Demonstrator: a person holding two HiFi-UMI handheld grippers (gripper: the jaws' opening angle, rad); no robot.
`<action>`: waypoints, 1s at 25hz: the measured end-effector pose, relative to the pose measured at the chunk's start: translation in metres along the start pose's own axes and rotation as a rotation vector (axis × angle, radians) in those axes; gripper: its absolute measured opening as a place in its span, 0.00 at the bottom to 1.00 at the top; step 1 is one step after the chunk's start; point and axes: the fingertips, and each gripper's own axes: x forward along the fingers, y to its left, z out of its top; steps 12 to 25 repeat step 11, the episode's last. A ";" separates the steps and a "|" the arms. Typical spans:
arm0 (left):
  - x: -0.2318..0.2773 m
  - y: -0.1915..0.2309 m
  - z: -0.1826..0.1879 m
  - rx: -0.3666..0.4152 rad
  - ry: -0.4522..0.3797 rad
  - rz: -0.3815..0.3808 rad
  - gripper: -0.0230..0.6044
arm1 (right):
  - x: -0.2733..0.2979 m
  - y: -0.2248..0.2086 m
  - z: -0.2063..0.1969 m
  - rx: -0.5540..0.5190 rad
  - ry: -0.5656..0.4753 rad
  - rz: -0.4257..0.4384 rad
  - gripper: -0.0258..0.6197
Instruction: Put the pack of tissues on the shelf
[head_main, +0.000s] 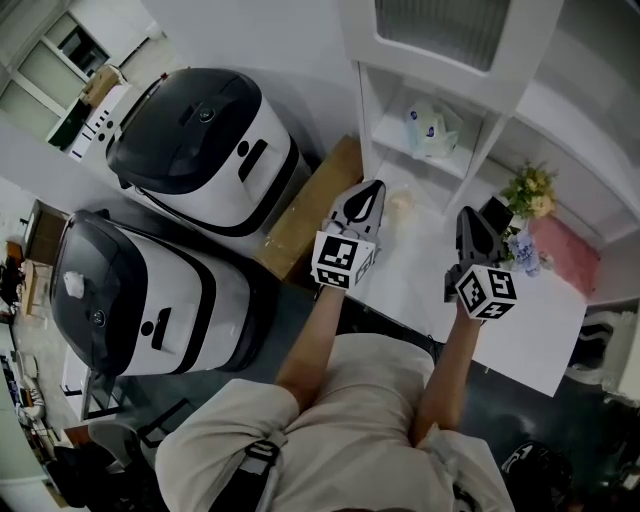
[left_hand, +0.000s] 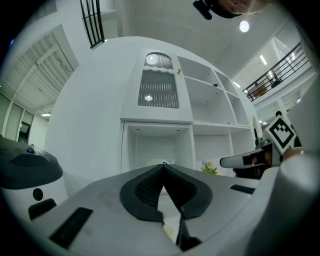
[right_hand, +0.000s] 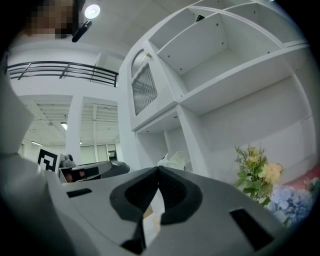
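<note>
The pack of tissues (head_main: 432, 128) lies in the low open compartment of the white shelf unit (head_main: 470, 150). In the right gripper view the pack of tissues (right_hand: 174, 161) shows just past the jaw tips. My left gripper (head_main: 372, 190) hovers over the white table (head_main: 520, 340), short of that compartment, shut with nothing in it. My right gripper (head_main: 470, 215) hangs beside it to the right, also shut and empty. In the left gripper view the left gripper (left_hand: 163, 166) has its jaw tips meeting in front of the compartment. The right gripper (right_hand: 159, 169) looks the same.
Two large black-and-white machines (head_main: 205, 140) (head_main: 140, 300) stand on the floor to the left. A brown box (head_main: 310, 205) sits by the shelf's left side. Flowers (head_main: 528, 200) and a pink item (head_main: 565, 255) stand at the table's right. A small pale object (head_main: 402, 203) lies near the left gripper.
</note>
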 end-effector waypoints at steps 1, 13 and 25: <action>0.000 0.000 0.000 -0.001 -0.001 0.003 0.05 | 0.000 0.000 0.000 -0.002 0.002 -0.005 0.15; 0.000 0.005 0.001 -0.029 -0.041 0.030 0.05 | 0.001 -0.014 -0.007 0.035 0.016 -0.064 0.15; 0.000 0.005 0.001 -0.029 -0.041 0.030 0.05 | 0.001 -0.014 -0.007 0.035 0.016 -0.064 0.15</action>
